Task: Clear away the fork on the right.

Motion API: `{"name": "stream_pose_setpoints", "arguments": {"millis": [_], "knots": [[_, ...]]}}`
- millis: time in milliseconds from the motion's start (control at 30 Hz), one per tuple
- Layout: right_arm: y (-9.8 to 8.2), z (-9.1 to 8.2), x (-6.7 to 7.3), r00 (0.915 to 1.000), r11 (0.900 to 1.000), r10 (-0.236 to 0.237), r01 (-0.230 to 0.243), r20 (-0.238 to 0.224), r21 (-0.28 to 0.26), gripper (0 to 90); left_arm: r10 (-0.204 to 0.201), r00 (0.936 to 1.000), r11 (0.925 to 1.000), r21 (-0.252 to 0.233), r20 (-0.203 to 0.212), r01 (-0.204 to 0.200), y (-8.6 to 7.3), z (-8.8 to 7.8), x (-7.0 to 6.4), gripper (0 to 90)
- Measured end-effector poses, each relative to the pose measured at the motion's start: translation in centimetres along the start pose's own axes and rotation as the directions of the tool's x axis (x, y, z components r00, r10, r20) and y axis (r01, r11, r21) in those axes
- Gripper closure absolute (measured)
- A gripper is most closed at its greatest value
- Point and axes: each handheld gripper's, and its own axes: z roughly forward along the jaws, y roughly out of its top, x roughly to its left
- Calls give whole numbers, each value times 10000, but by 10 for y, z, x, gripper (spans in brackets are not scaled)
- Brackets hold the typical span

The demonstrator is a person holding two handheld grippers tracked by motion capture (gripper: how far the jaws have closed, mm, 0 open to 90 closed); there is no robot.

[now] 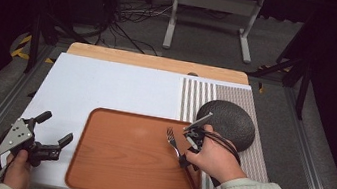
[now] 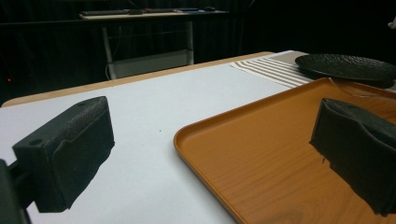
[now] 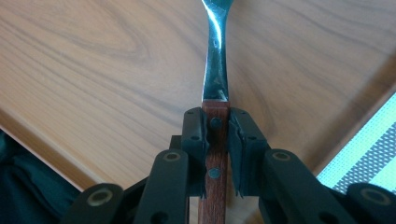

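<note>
Your right gripper [image 3: 215,140] clamps the fork [image 1: 173,142] by its wooden handle over the tray [image 1: 110,166]; your left gripper [image 1: 54,134], near left, gapes empty.

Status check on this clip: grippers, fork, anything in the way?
Right gripper shut on fork by its wooden handle, over the tray. Left gripper open, empty, beside tray. Nothing in the way.

There is one fork [image 1: 173,142], with a wooden handle and a metal neck, and one brown tray [image 1: 110,166]. One dark round plate [image 1: 229,124] and one striped mat [image 1: 196,98] lie on the one white table [image 1: 107,85]. Two grippers are counted, the left gripper [image 1: 55,132] and the right gripper [image 1: 187,154], each in one of the person's two hands.
</note>
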Motion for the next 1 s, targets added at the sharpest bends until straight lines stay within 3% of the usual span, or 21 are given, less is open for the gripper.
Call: {"name": "stream_pose_setpoints", "arguments": {"millis": [467,667,1000], "knots": [[2,8,0,9985,9978,549,-549,33,372,780,-2,10000,10000,0,3,2,0,0,0,2],[2,11,-1,9988,9977,482,-479,-70,477,770,12,10000,10000,-26,-8,-12,0,0,0,2],[1,4,-2,9994,9996,287,-285,-199,88,670,8,10000,10000,-17,6,-8,0,0,0,2]]}}
